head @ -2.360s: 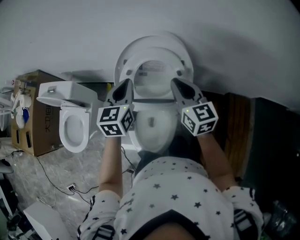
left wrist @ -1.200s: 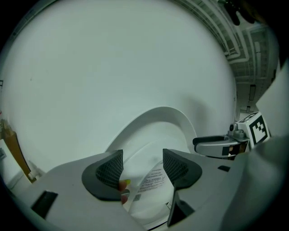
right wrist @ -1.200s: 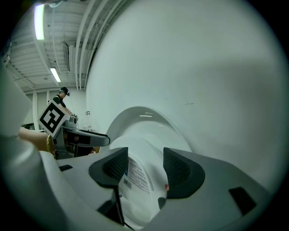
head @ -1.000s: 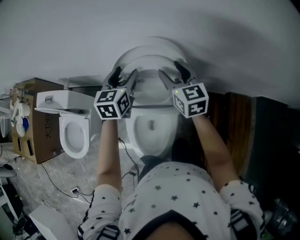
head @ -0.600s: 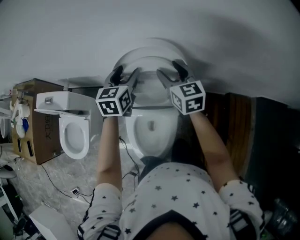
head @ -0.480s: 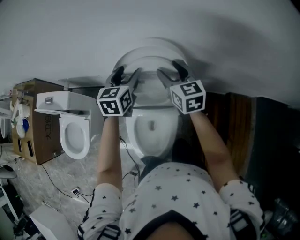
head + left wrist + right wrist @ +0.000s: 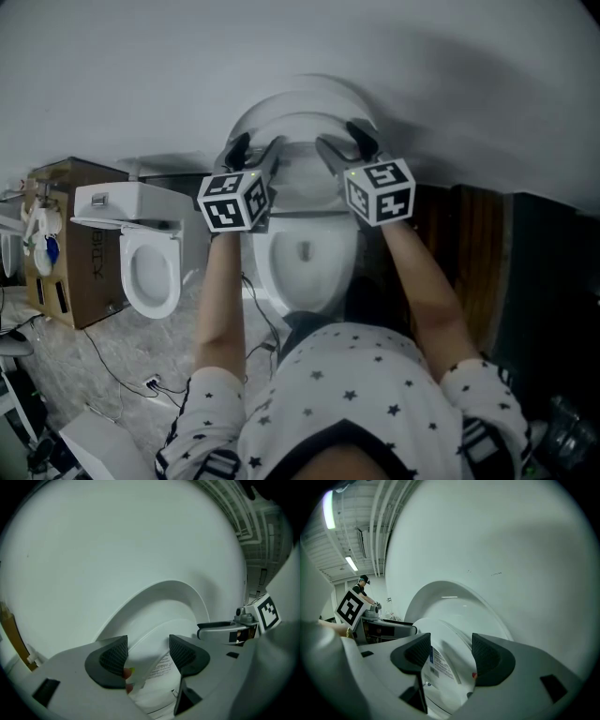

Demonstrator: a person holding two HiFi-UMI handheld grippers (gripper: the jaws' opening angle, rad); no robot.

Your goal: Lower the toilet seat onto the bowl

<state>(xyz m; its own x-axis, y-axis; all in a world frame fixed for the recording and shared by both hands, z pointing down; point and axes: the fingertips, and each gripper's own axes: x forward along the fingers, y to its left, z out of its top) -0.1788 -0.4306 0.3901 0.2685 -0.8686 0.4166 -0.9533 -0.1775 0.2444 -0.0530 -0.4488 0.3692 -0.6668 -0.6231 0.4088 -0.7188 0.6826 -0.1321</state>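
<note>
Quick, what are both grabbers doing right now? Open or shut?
Left gripper: open, jaws either side of the raised white plastic toilet seat rim.
Right gripper: open, jaws astride the same seat rim.

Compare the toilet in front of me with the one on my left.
On the front toilet, the seat stands raised toward the wall; the left toilet has its seat ring flat on the bowl. The left toilet shows a boxy tank at its back; the front toilet shows none. Both are white.
</note>
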